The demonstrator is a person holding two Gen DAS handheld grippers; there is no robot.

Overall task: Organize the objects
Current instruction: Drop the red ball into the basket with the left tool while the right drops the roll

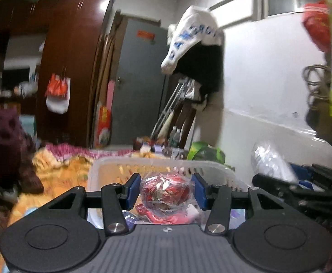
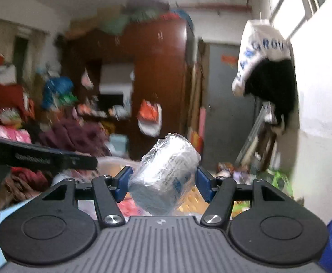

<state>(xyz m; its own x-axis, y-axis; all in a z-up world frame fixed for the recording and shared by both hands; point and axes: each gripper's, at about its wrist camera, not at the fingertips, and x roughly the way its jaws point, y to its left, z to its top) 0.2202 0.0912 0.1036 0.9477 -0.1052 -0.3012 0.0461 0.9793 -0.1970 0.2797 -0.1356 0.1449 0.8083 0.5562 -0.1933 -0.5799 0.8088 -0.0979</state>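
The left gripper [image 1: 166, 190] holds a small clear bag of red things [image 1: 165, 190] between its 2 blue pads. The pads press on both sides of the bag, so the grip looks snug. The bag hangs above a white plastic basket [image 1: 102, 170] that sits on the messy bed with the yellow blanket [image 1: 59, 170].

The right gripper [image 2: 162, 179] holds a roll wrapped in clear plastic [image 2: 166, 175]. The roll sits tilted between the pads, with its top leaning to the right. Its jaws are partly shut around the roll.

Both things are up in the air and look ready to go into the basket, I think.

To do this well, keep both grips firm, because the plastic is slippery and the roll could slide out. Move 1 thing at a time so the 2 grippers do not bump; they are close together. Bring each thing low over the basket before letting go, so it does not bounce onto the bed. Put the heavy roll down gently.
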